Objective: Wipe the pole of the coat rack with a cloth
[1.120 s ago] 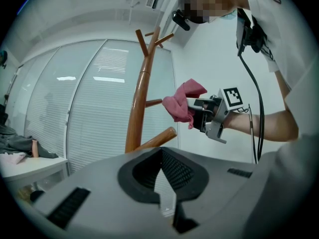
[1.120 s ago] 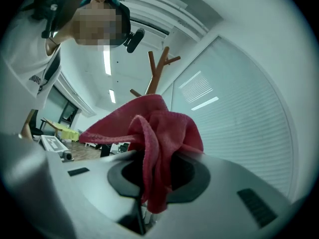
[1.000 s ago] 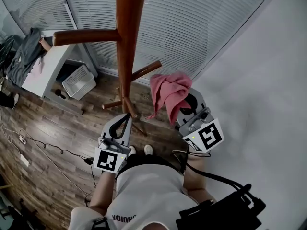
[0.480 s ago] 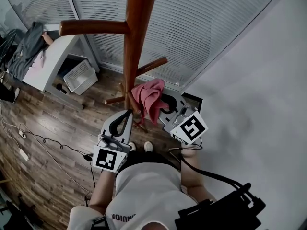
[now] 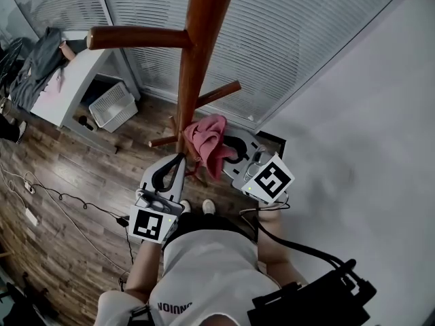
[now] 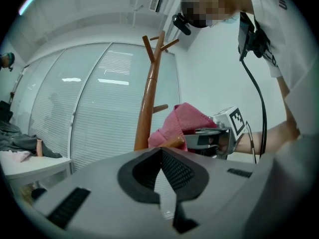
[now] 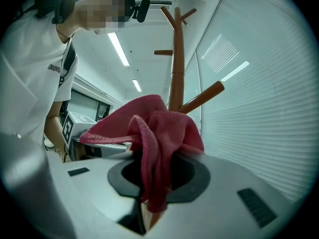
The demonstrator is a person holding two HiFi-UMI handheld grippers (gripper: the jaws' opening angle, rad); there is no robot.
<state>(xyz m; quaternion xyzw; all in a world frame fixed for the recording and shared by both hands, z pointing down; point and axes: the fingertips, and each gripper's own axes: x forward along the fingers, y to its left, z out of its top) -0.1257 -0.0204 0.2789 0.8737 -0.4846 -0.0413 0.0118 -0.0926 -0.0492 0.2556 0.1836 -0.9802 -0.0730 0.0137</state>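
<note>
Head view: right tongs (image 5: 230, 151) are clamping the cloth (image 5: 207, 138) just beside the pole (image 5: 197, 66), ready for wiping.
Left tongs (image 5: 179, 159): resting together, empty, near the pole.

Wood-plank floor (image 5: 61, 175). Standing on it: the coat rack (image 5: 192, 80) on spread wooden feet, a white slatted basket (image 5: 113, 107) beside a white table (image 5: 64, 90), and the person's shoes (image 5: 208, 208). A black cable (image 5: 75, 202) trails across the boards; a white power strip (image 5: 30, 217) lies nearby.

Head view looking steeply down the pole (image 5: 194, 80), 2 gripper views close, tilted upward, sharing it
</note>
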